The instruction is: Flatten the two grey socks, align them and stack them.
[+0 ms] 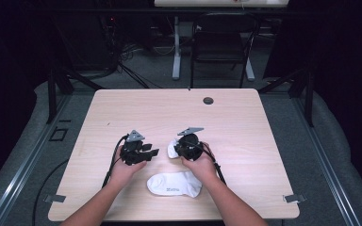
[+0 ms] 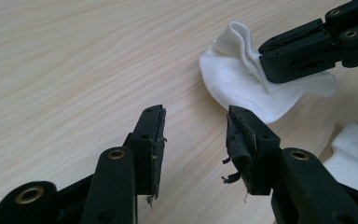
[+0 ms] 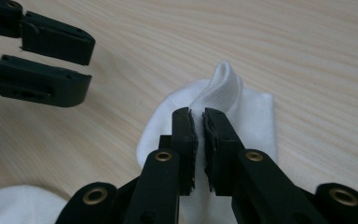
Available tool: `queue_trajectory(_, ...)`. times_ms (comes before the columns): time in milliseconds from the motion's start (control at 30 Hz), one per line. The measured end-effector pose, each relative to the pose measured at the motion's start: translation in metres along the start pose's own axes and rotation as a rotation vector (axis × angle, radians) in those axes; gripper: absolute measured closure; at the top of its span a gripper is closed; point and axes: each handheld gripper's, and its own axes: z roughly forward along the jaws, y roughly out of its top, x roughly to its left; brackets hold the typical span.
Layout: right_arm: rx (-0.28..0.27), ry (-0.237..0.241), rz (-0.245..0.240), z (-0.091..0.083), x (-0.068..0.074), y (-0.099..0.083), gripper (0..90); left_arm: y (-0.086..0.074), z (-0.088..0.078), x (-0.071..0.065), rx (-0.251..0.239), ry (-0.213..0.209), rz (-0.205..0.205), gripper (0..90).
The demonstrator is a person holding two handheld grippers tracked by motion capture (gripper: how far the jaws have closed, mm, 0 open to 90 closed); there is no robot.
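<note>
Socks first: a small white cotton ankle sock (image 3: 223, 107) lay crumpled on the pale wood-grain tabletop (image 1: 245, 117), just in front of the person's right hand, and we marked a second white ankle sock (image 1: 174, 184) lying flat nearer the person, between the two forearms. The right claw (image 3: 199, 119) had its jaws pressed nearly together, pinching a raised fold of the ribbed cuff of the crumpled sock; in the left gripper view the cloth (image 2: 242, 79) bunched up where that claw bit it. The left claw (image 2: 196, 133) hovered just beside that sock with its jaws spread and nothing between them, tips apart from the fabric.

We judged the step as the grasp on the first sock just made, probably ahead of pairing or folding. Next move likely called for the left claw to close on the opposite edge, or for the right to lift the sock toward the flat one.

Hard to read: the high view hid most of the crumpled sock under the right claw, the flat sock's printed mark was too small, and we couldn't tell how many layers were pinched.
</note>
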Motion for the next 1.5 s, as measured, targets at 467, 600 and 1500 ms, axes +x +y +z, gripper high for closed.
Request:
queue_trajectory(467,-0.056,0.029,0.082,-0.019,-0.016,-0.001,83.3,0.007,0.022,-0.023,0.012,-0.039,0.03,55.5)
queue_trajectory(600,-0.027,0.026,0.084,-0.013,-0.017,-0.006,83.3,0.006,0.025,-0.027,0.025,-0.034,0.054,54.8)
queue_trajectory(1500,0.045,0.033,0.092,0.012,-0.011,-0.019,82.8,0.0,0.054,-0.035,0.074,-0.036,0.067,69.2)
